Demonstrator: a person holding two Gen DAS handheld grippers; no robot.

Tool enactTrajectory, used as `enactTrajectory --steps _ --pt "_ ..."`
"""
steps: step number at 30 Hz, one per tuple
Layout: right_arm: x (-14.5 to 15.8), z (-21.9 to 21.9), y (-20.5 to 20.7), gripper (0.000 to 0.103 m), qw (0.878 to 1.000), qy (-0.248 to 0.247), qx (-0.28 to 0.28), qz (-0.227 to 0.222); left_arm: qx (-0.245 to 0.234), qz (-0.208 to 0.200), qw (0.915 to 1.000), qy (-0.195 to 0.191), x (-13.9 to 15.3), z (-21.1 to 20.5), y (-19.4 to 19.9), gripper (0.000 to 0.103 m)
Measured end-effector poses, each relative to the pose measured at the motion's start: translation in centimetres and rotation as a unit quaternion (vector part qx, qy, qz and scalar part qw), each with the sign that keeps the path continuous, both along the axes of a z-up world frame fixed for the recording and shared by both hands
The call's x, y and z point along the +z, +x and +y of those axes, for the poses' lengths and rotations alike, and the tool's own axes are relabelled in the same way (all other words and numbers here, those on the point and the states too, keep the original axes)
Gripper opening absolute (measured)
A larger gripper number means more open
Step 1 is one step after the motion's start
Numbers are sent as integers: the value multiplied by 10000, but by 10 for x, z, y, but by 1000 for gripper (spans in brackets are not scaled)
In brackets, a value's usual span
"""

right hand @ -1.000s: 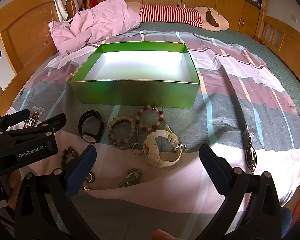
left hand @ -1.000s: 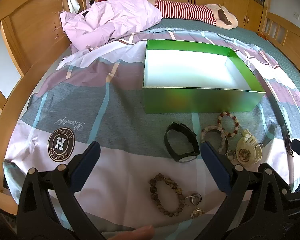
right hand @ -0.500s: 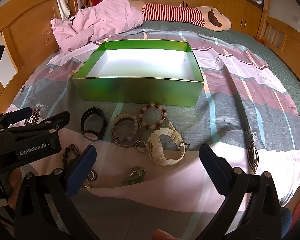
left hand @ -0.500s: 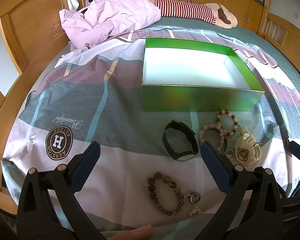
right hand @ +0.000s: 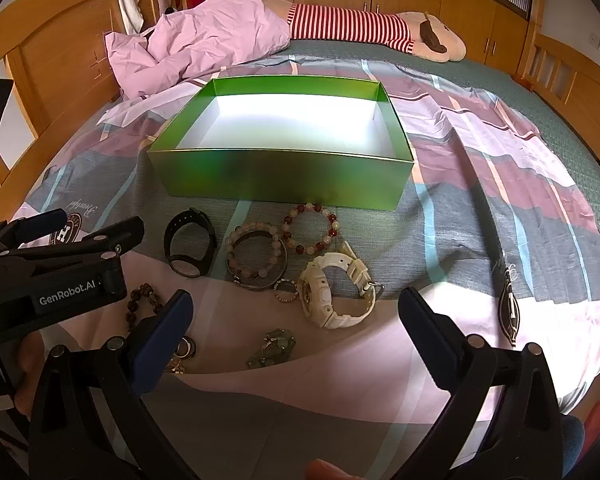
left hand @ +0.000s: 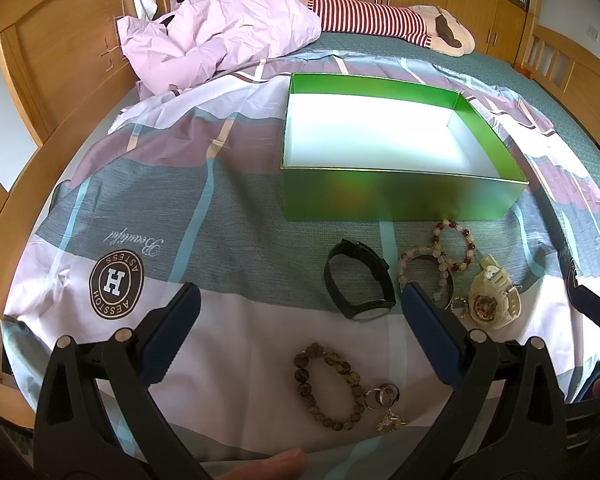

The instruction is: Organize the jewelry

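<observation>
Bed (right hand: 500, 184): empty green box (right hand: 284, 176); before it black watch (right hand: 190, 246), two bead bracelets (right hand: 310, 228), white watch (right hand: 334, 288); right tool (right hand: 296, 316) spread wide.

Left wrist view: looks forward between its own spread fingers (left hand: 172, 332), low over the near edge of the bed, facing the green box (left hand: 400, 196) from its left front. Right wrist view: same direction and height, set further right (the left gripper (right hand: 56, 236) shows at its left edge). Both share the box, the black watch (left hand: 358, 280) (right hand: 190, 242) and white watch (left hand: 494, 296) (right hand: 336, 292).
</observation>
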State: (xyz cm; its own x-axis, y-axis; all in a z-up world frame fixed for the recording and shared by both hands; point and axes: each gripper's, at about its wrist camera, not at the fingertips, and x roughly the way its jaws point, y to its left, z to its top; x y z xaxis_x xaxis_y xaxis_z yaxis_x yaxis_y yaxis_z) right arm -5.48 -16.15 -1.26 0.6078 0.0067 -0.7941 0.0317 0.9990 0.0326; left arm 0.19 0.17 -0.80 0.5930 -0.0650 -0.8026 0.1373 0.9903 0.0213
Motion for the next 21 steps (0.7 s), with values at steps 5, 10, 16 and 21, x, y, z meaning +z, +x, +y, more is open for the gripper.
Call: enactTrajectory --steps 5,10,16,21 --pt "0 0 0 100 10000 4 0 15 -8 8 10000 1 0 0 -1 99" --pt "-1 1 0 100 10000 -3 22 17 -9 16 10000 -7 -1 0 -1 99" --pt "-3 3 2 100 10000 -24 38 38 -6 30 10000 -3 -1 0 -1 99" --pt "-3 4 2 100 10000 -36 50 46 -9 65 10000 -26 -2 0 -1 99"
